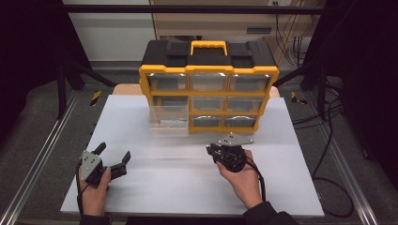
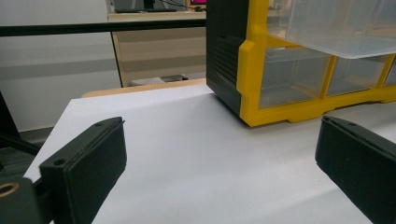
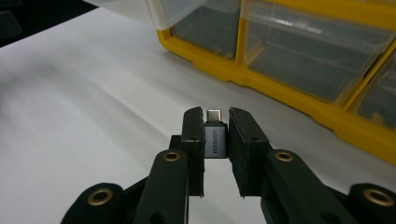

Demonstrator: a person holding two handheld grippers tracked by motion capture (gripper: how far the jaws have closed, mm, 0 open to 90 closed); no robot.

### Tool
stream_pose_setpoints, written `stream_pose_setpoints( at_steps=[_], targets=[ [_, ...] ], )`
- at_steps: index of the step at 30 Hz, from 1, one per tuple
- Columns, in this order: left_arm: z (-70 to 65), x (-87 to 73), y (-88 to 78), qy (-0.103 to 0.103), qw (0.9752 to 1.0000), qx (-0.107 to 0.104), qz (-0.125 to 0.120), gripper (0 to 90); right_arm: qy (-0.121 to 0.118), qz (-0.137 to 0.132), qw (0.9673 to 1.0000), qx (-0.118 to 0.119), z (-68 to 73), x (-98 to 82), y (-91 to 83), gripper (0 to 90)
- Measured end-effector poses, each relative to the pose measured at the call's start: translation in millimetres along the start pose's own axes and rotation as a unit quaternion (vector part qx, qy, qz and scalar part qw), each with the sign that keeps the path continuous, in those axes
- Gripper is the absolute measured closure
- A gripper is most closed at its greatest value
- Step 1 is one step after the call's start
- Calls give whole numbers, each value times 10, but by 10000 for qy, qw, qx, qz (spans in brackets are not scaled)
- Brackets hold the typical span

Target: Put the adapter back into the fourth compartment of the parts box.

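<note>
Right tongs (image 3: 215, 122) clamp adapter (image 3: 215, 137), drawer (image 3: 154, 9) ahead

black right gripper (image 3: 216, 140) with brass-coloured rivets, and between its black pads a grey adapter (image 3: 214, 140) with pale lettering and a silver plug tip. behind it, the organiser (image 1: 209, 84) shows a yellow frame, black top, yellow handle and clear, frosted drawers (image 1: 206, 82). white table (image 1: 155, 178) underneath, and the left gripper (image 1: 112, 161) is black with a grey plate on top.
</note>
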State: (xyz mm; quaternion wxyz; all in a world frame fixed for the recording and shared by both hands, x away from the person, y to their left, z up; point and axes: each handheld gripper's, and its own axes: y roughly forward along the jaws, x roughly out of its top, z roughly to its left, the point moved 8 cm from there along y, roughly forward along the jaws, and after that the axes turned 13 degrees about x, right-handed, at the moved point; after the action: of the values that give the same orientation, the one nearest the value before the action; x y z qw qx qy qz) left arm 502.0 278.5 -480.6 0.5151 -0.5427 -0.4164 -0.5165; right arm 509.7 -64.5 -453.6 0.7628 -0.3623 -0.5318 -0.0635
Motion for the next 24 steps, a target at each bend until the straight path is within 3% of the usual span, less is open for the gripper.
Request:
stream_pose_setpoints(
  at_steps=[24],
  targets=[
    [-4,-8,6,-6,10000,-22,18,16,-322,-526,9981,-45,-29,764,-303,762]
  ],
)
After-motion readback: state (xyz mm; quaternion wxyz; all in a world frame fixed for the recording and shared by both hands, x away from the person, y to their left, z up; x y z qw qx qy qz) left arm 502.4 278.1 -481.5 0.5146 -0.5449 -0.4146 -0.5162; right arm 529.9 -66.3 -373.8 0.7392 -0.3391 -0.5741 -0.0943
